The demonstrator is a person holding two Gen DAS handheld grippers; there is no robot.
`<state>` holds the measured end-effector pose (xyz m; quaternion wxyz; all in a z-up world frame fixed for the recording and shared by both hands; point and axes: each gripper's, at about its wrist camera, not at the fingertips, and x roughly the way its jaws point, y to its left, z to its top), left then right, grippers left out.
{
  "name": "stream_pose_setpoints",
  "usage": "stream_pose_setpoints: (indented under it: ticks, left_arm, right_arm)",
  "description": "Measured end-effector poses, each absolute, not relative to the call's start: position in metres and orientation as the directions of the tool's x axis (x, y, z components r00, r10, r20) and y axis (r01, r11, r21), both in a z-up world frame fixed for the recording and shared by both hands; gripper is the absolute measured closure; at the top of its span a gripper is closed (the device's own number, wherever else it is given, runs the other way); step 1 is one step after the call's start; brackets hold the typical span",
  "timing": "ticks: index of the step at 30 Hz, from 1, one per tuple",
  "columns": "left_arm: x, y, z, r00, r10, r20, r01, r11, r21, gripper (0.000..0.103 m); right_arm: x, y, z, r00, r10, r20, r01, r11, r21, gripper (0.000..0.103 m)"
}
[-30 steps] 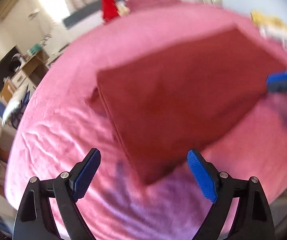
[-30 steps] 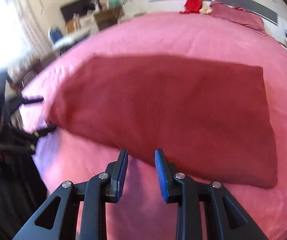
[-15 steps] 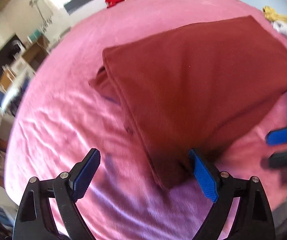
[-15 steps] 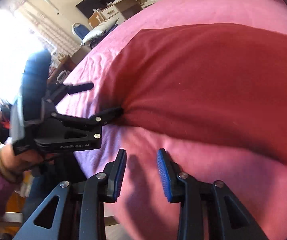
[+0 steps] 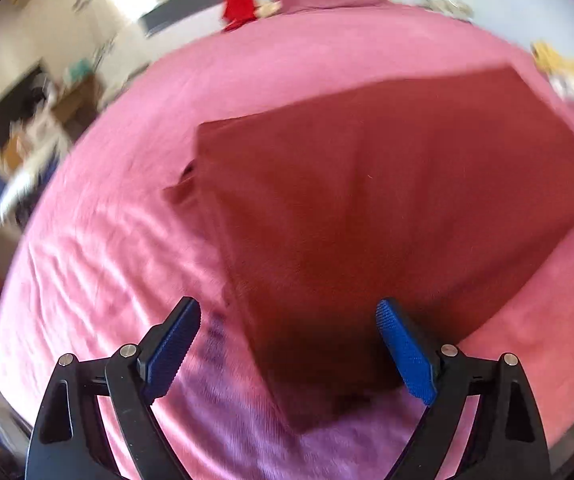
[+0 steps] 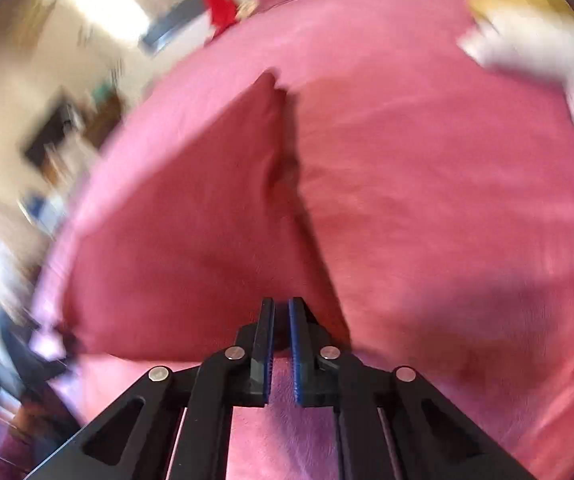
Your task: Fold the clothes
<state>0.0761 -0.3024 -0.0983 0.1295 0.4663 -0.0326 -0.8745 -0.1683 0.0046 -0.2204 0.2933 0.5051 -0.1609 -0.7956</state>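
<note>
Two claws over the pink bed point(image 5: 135, 208): my left claw point(image 5: 287, 344) spread above the folded maroon garment point(image 5: 367, 200); my right claw point(image 6: 281, 344) closing, nearly together, at its near edge.

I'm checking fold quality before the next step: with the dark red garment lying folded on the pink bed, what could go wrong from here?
1. The right gripper is closing at the dark red garment's edge; it may pinch only one layer, or catch the pink bedspread underneath.
2. The left gripper stands wide open over the near corner, holding nothing, so a pull from the right could drag the fold askew.
3. A layer already pokes out at the garment's far-left corner; further folding may worsen that.
</note>
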Motion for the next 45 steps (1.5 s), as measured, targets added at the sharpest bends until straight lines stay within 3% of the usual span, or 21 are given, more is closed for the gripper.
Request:
stream_pose_setpoints:
  ticks: [1,3,7,10,15,22,24,34,39,45]
  left_arm:
    - [0.074,-0.300,-0.084,-0.570,-0.259,-0.780,0.211,-0.963,0.165,0.012]
    - [0.064,-0.290,-0.055,-0.660,-0.239,-0.712,0.219,-0.968,0.122,0.012]
    - [-0.008,-0.249,-0.021,-0.751,-0.030,-0.659,0.044,-0.999,-0.005,0.012]
    - [-0.080,-0.200,-0.018,-0.729,0.137,-0.671,-0.163,-0.986,-0.024,0.012]
    - [-0.155,-0.104,-0.040,-0.610,0.237,-0.756,-0.327,-0.944,-0.032,0.012]
    - [-0.207,-0.094,-0.088,-0.584,0.081,-0.807,-0.098,-0.995,-0.029,0.011]
    - [-0.204,-0.113,-0.102,-0.601,0.145,-0.786,-0.064,-0.989,-0.134,0.008]
    - [-0.191,-0.125,-0.101,-0.632,0.166,-0.757,-0.081,-0.986,-0.148,0.006]
    - [-0.201,-0.121,-0.110,-0.630,0.194,-0.752,-0.083,-0.980,-0.183,0.005]
    - [-0.206,-0.117,-0.111,-0.619,0.192,-0.761,-0.084,-0.980,-0.178,0.001]
  right_arm:
    - [-0.166,0.011,-0.212,-0.327,-0.669,-0.667,0.332,-0.742,0.582,0.072]
    - [-0.166,0.016,-0.200,-0.333,-0.721,-0.608,0.398,-0.692,0.602,0.073]
    - [-0.184,0.015,-0.205,-0.291,-0.763,-0.576,0.435,-0.642,0.631,0.072]
    - [-0.202,0.020,-0.222,-0.212,-0.813,-0.542,0.411,-0.577,0.706,0.071]
    - [-0.236,0.037,-0.244,-0.035,-0.885,-0.464,0.325,-0.450,0.832,0.070]
    - [-0.263,0.030,-0.265,0.144,-0.933,-0.331,0.276,-0.283,0.918,0.070]
    - [-0.266,0.026,-0.268,0.187,-0.928,-0.322,0.264,-0.268,0.926,0.070]
    - [-0.265,-0.001,-0.261,0.335,-0.873,-0.355,0.314,-0.252,0.916,0.063]
    - [-0.264,-0.019,-0.262,0.436,-0.845,-0.311,0.293,-0.194,0.936,0.061]
    - [-0.251,-0.039,-0.257,0.568,-0.756,-0.325,0.337,-0.147,0.930,0.058]
